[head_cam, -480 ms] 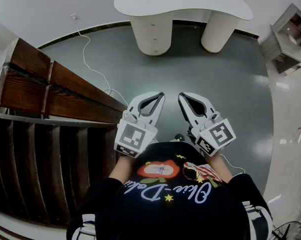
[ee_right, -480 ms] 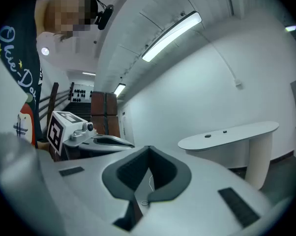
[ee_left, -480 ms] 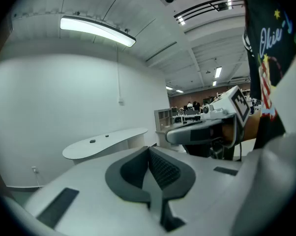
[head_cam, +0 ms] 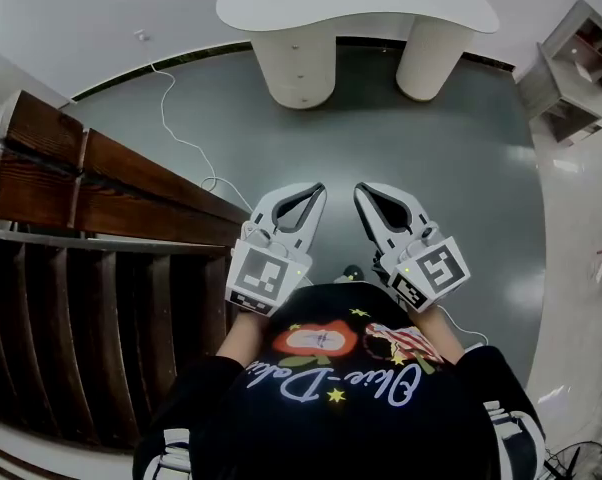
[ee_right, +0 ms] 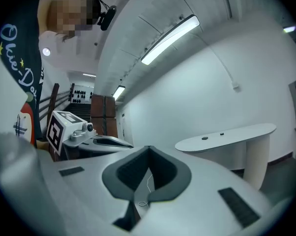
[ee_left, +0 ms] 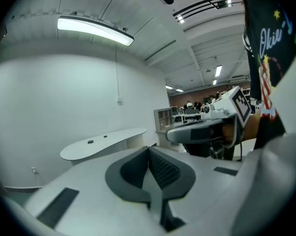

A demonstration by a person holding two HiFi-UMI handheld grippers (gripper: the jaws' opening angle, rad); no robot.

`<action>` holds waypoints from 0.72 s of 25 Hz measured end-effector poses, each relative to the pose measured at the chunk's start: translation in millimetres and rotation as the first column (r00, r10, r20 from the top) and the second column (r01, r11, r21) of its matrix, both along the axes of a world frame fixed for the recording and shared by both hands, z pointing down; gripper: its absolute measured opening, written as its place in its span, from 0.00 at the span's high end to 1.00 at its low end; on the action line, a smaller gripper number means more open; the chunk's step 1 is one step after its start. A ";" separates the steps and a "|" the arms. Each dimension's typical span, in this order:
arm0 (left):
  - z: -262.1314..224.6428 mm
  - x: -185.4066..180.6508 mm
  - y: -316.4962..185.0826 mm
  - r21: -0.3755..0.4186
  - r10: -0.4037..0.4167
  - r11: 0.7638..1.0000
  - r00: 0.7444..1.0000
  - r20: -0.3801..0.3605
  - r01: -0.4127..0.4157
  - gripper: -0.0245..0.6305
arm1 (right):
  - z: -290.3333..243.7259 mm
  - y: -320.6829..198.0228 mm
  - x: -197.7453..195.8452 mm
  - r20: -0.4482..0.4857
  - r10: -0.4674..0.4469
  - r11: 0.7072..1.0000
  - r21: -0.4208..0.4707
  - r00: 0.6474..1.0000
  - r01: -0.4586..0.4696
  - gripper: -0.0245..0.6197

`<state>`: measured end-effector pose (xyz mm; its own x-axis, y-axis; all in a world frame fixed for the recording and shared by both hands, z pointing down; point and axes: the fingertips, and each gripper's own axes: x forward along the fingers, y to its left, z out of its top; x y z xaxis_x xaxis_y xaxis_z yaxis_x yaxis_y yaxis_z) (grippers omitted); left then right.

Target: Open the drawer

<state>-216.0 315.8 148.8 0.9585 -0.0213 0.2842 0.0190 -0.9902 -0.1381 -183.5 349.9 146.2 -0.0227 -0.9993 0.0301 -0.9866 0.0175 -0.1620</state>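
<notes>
Both grippers are held close to the person's chest over the grey floor, pointing toward a white curved table (head_cam: 361,3). Its left round pedestal (head_cam: 299,68) shows small knobs down its front, like drawers. My left gripper (head_cam: 319,190) is shut with nothing in it, its pads meeting in the left gripper view (ee_left: 149,149). Beside it my right gripper (head_cam: 361,190) is also shut and empty (ee_right: 148,149). The table stands far ahead of both, seen small in the left gripper view (ee_left: 103,142) and the right gripper view (ee_right: 226,134).
Dark wooden steps with a rail (head_cam: 101,188) run along the left. A white cable (head_cam: 181,138) trails over the floor between them and the table. A white shelf unit (head_cam: 576,78) stands at the right. Open grey floor lies between me and the table.
The head view has drifted slightly, so the table and the wooden steps sit a little further left. Both grippers keep the same pose, still shut.
</notes>
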 end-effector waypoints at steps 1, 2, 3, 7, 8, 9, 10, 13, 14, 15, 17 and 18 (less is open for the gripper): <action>1.4 2.1 2.4 -0.001 0.000 1.000 1.000 0.002 0.000 0.96 | 1.4 2.5 2.1 0.001 0.000 1.000 -0.001 1.000 0.000 0.96; 3.0 4.4 5.2 -0.003 0.000 1.000 1.000 0.004 0.000 0.96 | 2.8 5.4 4.5 0.005 -0.001 1.000 0.000 1.000 0.001 0.96; 4.5 7.0 8.4 -0.004 -0.001 1.000 1.000 0.007 0.001 0.96 | 3.9 8.8 7.4 0.010 -0.002 1.000 0.003 1.000 0.002 0.96; 7.8 21.4 27.0 -0.001 0.000 1.000 1.000 0.018 0.000 0.96 | 6.6 27.9 23.9 0.020 -0.005 1.000 0.008 1.000 0.005 0.96; 8.3 24.3 31.9 0.003 0.000 1.000 1.000 0.021 0.000 0.96 | 7.3 33.0 28.3 0.024 -0.004 1.000 0.009 1.000 0.004 0.96; 8.9 26.3 36.0 0.006 0.000 1.000 1.000 0.024 0.000 0.96 | 7.8 37.8 32.5 0.030 -0.002 1.000 0.012 1.000 0.001 0.96; 9.5 27.5 39.1 0.008 -0.002 1.000 1.000 0.027 0.001 0.96 | 8.3 42.3 36.5 0.036 0.003 1.000 0.016 0.999 -0.004 0.96; 10.0 27.5 43.9 -0.003 -0.012 1.000 1.000 0.024 0.013 0.96 | 10.9 52.3 46.3 0.052 0.022 0.999 0.022 0.998 -0.023 0.96; 10.5 27.0 45.4 -0.005 -0.014 1.000 1.000 0.022 0.014 0.96 | 12.4 54.9 48.2 0.056 0.027 0.999 0.021 0.998 -0.028 0.96; 11.4 27.2 47.2 -0.004 -0.014 1.000 1.000 0.022 0.014 0.96 | 13.8 57.4 49.8 0.058 0.032 0.999 0.019 0.998 -0.033 0.96; 12.5 30.2 51.2 -0.001 -0.008 1.000 1.000 0.023 0.008 0.96 | 15.0 62.5 53.1 0.056 0.040 0.999 0.017 0.998 -0.041 0.96; 12.2 33.0 52.9 -0.002 -0.004 1.000 1.000 0.022 0.004 0.96 | 15.2 64.5 54.7 0.053 0.041 0.999 0.015 0.998 -0.042 0.96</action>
<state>-183.0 368.8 161.0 0.9520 -0.0247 0.3052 0.0178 -0.9906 -0.1359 -128.7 414.3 161.3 0.0181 -0.9997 0.0135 -0.9766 -0.0206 -0.2139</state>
